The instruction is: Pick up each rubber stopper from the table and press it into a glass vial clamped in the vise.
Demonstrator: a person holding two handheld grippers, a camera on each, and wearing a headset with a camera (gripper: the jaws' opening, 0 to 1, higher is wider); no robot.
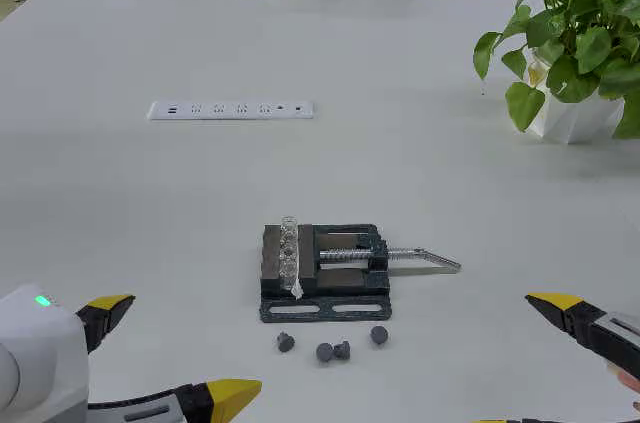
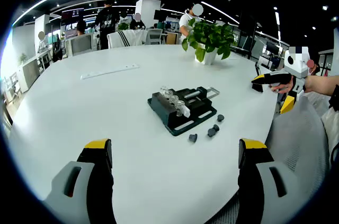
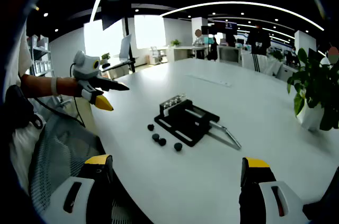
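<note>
A black vise point(image 1: 325, 273) stands in the middle of the white table and clamps a row of clear glass vials point(image 1: 290, 251) upright. Several dark rubber stoppers point(image 1: 325, 351) lie loose on the table just in front of the vise. My left gripper point(image 1: 172, 351) hovers open at the near left, apart from the stoppers. Open too, my right gripper point(image 1: 515, 361) hangs at the near right. In the left gripper view the vise point(image 2: 183, 108) and stoppers point(image 2: 211, 132) lie ahead of the gripper point(image 2: 176, 147). In the right gripper view the vise point(image 3: 185, 121) and stoppers point(image 3: 162, 141) lie ahead of the gripper point(image 3: 177, 163).
A white power strip point(image 1: 230, 110) lies further back on the table, left of centre. A potted green plant point(image 1: 575, 43) stands at the far right. The vise's handle point(image 1: 430, 259) sticks out to the right. Chairs line the table's far edge.
</note>
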